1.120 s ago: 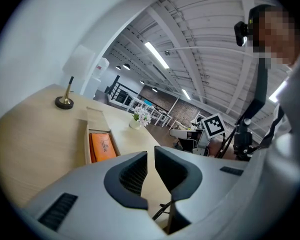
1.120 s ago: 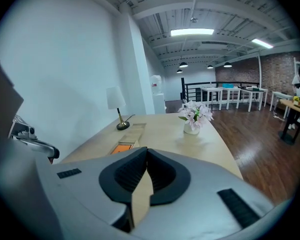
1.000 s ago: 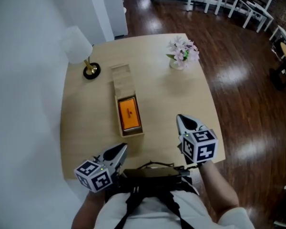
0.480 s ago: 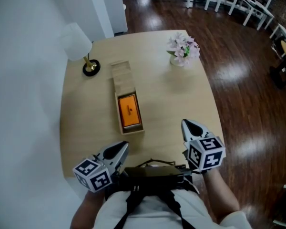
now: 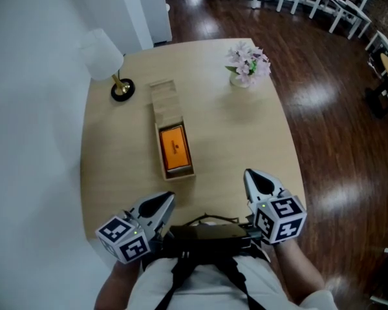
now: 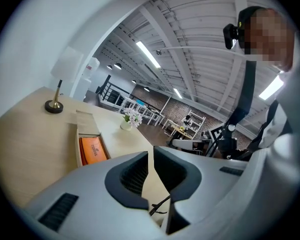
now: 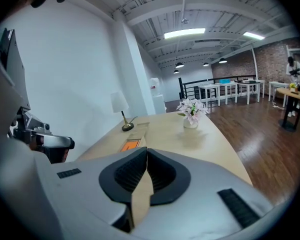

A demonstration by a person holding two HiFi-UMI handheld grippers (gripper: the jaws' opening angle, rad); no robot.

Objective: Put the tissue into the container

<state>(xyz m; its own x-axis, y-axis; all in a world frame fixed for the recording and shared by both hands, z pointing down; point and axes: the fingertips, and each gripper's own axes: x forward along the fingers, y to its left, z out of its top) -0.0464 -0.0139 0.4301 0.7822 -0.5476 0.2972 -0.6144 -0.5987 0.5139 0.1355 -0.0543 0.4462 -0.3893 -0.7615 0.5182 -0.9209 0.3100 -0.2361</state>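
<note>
A long wooden box (image 5: 178,172) lies lengthwise mid-table, its lid (image 5: 163,99) slid toward the far end. An orange tissue pack (image 5: 175,148) lies inside the uncovered near half. It also shows in the left gripper view as the tissue pack (image 6: 91,150) and in the right gripper view as the tissue pack (image 7: 131,145). My left gripper (image 5: 167,199) hovers at the near table edge, short of the box. Its jaws are closing to a thin gap with nothing between them. My right gripper (image 5: 251,175) hangs at the near right, shut and empty, well right of the box.
A white-shaded lamp (image 5: 105,60) on a brass foot stands at the table's far left. A vase of pink flowers (image 5: 247,66) stands at the far right. Dark wood floor (image 5: 336,121) surrounds the table, with a white wall on the left. A black harness sits at my chest.
The right gripper has drawn back a little toward the near table edge. The left gripper has barely shifted. Box and tissue pack lie as before.
</note>
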